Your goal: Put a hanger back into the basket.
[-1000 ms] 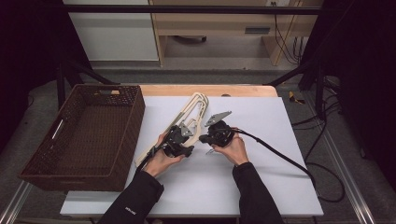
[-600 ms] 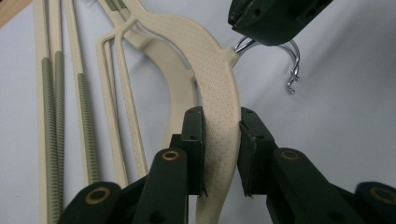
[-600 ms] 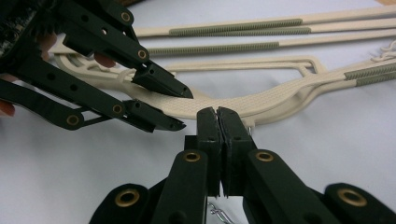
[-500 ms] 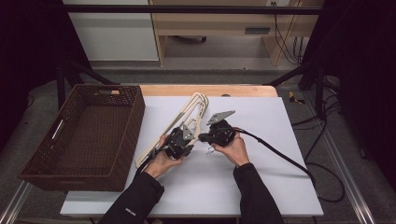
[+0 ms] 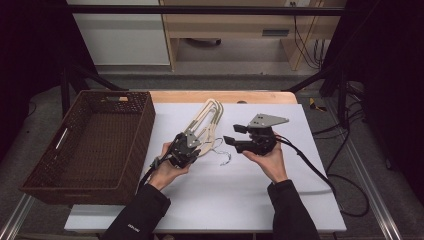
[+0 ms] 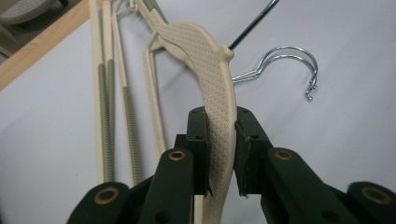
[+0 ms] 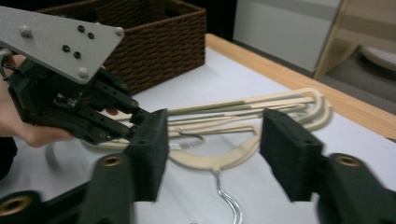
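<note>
A white table top (image 5: 280,195) is set before a pale cabinet and a wooden shelf unit, with dark floor and loose cables to the right. A dark wicker basket (image 5: 135,145) stands on the table's left part. Just beside it, a stack of cream plastic hangers (image 5: 209,116) lies on the white surface, and their metal hooks (image 6: 289,58) rest on the table toward the person.

The lower end of the stack is hidden under the left gripper (image 5: 186,148) in the high view, so the number of hangers cannot be counted there. In the left gripper view, the textured shoulder of one hanger (image 6: 212,79) is pinched between the narrowly set pads, which press on both of its faces; the jaws have just been closing on it. The hanger's lower part is cut off by the frame.

The right gripper (image 5: 235,135) is held above the table, apart from the stack. Its jaws have just been opening, and nothing is seen between them; the view is blurred.
</note>
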Tool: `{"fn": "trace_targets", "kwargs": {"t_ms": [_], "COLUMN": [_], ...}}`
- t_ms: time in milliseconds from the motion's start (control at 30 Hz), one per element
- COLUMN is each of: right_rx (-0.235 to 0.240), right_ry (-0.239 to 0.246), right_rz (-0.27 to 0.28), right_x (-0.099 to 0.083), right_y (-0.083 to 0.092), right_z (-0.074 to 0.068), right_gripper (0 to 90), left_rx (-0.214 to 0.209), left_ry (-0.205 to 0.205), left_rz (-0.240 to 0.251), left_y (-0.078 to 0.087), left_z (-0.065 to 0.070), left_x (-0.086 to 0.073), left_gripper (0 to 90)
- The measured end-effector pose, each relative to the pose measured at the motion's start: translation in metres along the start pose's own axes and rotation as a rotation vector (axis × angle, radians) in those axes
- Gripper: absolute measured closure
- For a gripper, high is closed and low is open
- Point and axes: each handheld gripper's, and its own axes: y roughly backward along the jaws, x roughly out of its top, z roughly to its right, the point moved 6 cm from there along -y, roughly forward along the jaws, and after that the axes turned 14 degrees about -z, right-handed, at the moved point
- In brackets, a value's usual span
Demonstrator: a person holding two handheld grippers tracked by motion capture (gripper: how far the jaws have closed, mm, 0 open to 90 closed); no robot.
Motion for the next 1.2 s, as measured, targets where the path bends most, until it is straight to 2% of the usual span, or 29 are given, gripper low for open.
{"fn": "trace_targets", "kwargs": {"t_ms": [233, 400, 467, 500, 567, 667, 800, 933, 1100, 1200], "right_rx": [-0.020, -0.037, -0.034, -0.037, -0.047, -0.034, -0.049, -0.057, -0.082, -0.084], "right_ry": [-0.065, -0.094, -0.112, -0.115, -0.123, -0.132, -0.134, -0.140, -0.139, -0.145], "right_rz": [0.017, -0.015, -0.008, -0.006, 0.003, 0.021, 0.019, 0.019, 0.021, 0.032], "right_x": [-0.033, -0.058, -0.064, -0.067, -0.071, -0.078, -0.087, -0.094, -0.098, -0.099], "right_y": [0.020, 0.025, 0.029, 0.032, 0.037, 0.046, 0.054, 0.058, 0.063, 0.067], "right_z": [0.006, 0.007, 0.007, 0.007, 0.006, 0.004, 0.003, 0.003, 0.003, 0.001], "right_gripper": [29.9, 22.3, 18.9, 18.0, 15.9, 14.5, 13.3, 11.9, 7.5, 6.0], "left_rx": [0.026, 0.055, 0.067, 0.081, 0.099, 0.137, 0.131, 0.130, 0.086, 0.044], "left_ry": [0.020, 0.035, 0.041, 0.045, 0.056, 0.073, 0.106, 0.119, 0.133, 0.140], "left_rz": [0.017, 0.027, 0.029, 0.043, 0.043, 0.051, 0.084, 0.105, 0.155, 0.183], "left_y": [0.008, 0.013, 0.016, 0.017, 0.021, 0.028, 0.035, 0.042, 0.060, 0.073], "left_z": [-0.010, -0.018, -0.022, -0.024, -0.029, -0.040, -0.049, -0.050, -0.046, -0.043], "left_x": [-0.002, -0.003, -0.004, -0.004, -0.005, -0.006, -0.008, -0.009, -0.009, -0.009], "left_gripper": [79.6, 80.9, 81.6, 82.0, 83.1, 85.2, 86.2, 86.3, 86.2, 86.2]}}
